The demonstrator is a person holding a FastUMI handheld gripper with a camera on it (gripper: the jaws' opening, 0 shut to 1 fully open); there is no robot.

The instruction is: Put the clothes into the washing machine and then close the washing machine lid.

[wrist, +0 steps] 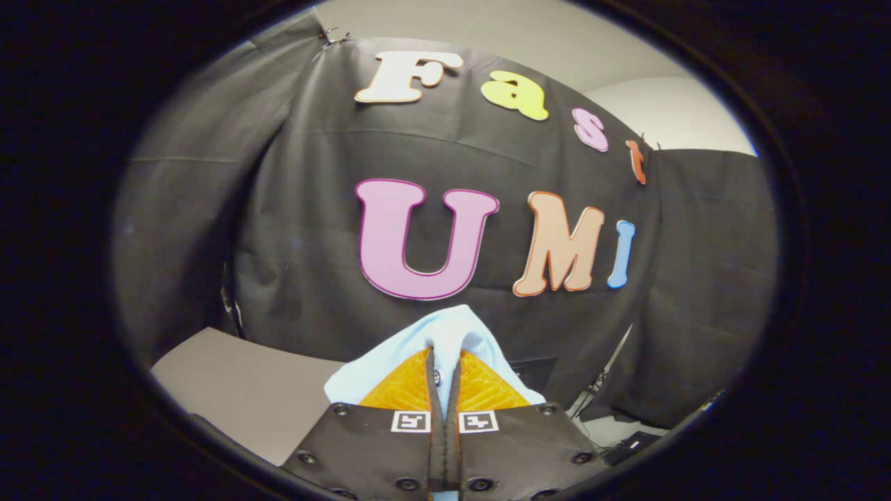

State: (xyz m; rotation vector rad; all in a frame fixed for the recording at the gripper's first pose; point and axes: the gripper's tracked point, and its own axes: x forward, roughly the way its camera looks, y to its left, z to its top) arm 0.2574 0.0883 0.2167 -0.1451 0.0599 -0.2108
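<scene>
The gripper (pixel 443 379) is seen with its two fingers drawn close together, only a thin dark slit being left between them. A light blue piece of soft cloth (pixel 445 330) is pinched in that slit; it is pressed on by both fingers, bunches up over the fingertips and drapes down their outer sides. A sliver of the same cloth is visible low between the finger bases. The garment is thus held in the air, raised against the black cloth wall (pixel 313 229) of the booth, which is hung in creased panels straight ahead. Below and beside the fingers, a flat grey tabletop (pixel 237 390) is seen, apart from the cloth. On the other side, beyond the fingers, a small dark box-like item (pixel 630 445) and some thin cables (pixel 592 400) are noted at the foot of the wall; what they are cannot be told. Above the wall, a pale ceiling (pixel 668 111) is visible.
</scene>
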